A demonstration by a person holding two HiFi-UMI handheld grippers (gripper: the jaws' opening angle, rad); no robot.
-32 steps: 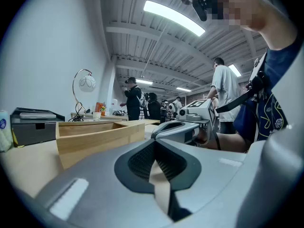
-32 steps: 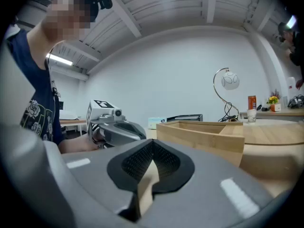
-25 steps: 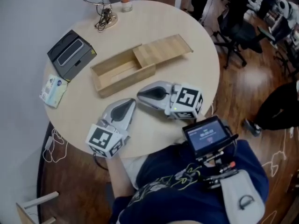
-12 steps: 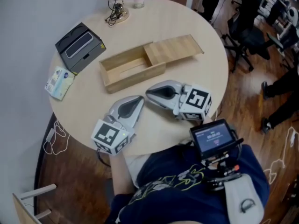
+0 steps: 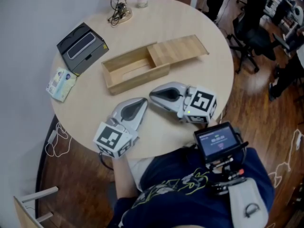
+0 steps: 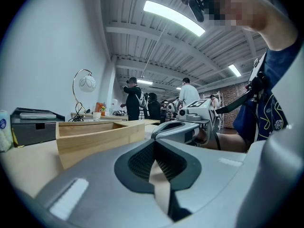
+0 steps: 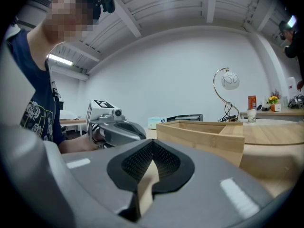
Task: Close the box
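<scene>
While the box [image 5: 127, 74] lies at the middle of the table [image 5: 190, 20], its sliding lid [image 5: 179, 50] is drawn about halfway out to the right, so the left part is left uncovered. Both grippers are laid on the tabletop near the box's front side, apart from it. The left gripper [image 5: 141, 103] is seen with jaws pressed together and nothing between them. The right gripper [image 5: 153, 95] is likewise closed and empty, its tip near the left one's. A black device [image 5: 81, 47] and a packet [image 5: 61, 83] are set left of the box.
</scene>
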